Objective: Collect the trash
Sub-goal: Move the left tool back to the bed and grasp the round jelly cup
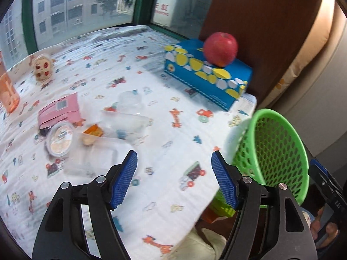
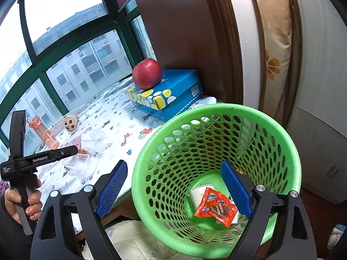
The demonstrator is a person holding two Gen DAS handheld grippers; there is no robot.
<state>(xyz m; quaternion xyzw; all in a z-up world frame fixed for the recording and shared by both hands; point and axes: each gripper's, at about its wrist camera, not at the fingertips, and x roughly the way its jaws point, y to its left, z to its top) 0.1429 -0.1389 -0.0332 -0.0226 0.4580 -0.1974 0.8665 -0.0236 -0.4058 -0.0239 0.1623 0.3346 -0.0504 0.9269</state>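
A green mesh basket (image 2: 216,143) hangs tilted at the table's right edge; it also shows in the left wrist view (image 1: 273,149). Inside lie an orange snack wrapper (image 2: 215,210) and a white paper cup (image 2: 200,194). My right gripper (image 2: 175,186) is open, its jaws straddling the basket's near rim. My left gripper (image 1: 174,177) is open and empty above the tablecloth. Trash lies left of it: a pink packet (image 1: 59,110), a round lidded cup (image 1: 59,139), clear plastic containers (image 1: 128,117) and an orange scrap (image 1: 93,130).
A blue tissue box (image 1: 206,75) with a red apple (image 1: 220,48) on top stands at the table's back right, by a brown wall. An orange bottle (image 1: 7,91) and a small doll (image 1: 43,70) stand at the far left. Windows line the back.
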